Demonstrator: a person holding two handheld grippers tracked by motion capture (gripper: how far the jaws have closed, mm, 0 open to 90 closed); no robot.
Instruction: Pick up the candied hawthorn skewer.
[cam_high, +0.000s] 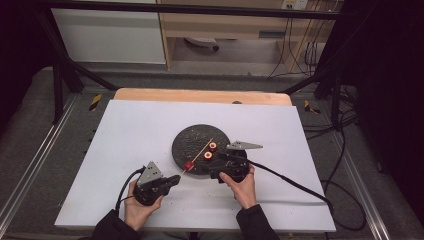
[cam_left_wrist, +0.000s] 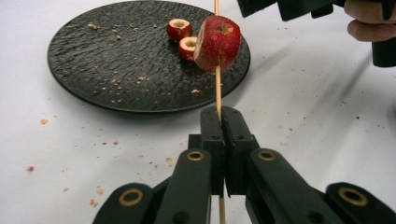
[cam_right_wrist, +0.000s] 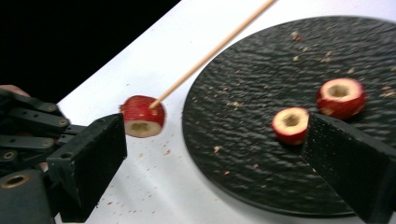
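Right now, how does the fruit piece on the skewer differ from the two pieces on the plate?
The skewered piece is threaded on the wooden skewer, off the table; the two loose pieces lie on the black plate. It looks bigger and sits tilted; they lie hollow side up. All are red-skinned, pale-fleshed and cored.

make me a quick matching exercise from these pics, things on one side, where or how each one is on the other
Things:
1. left gripper
2. right gripper
3. skewered fruit piece
4. two loose fruit pieces

States:
a. lying on the black plate
b. open
c. shut on the wooden skewer
d. threaded on the stick, off the plate's surface

Pairs: 1-c, 2-b, 3-d, 4-a
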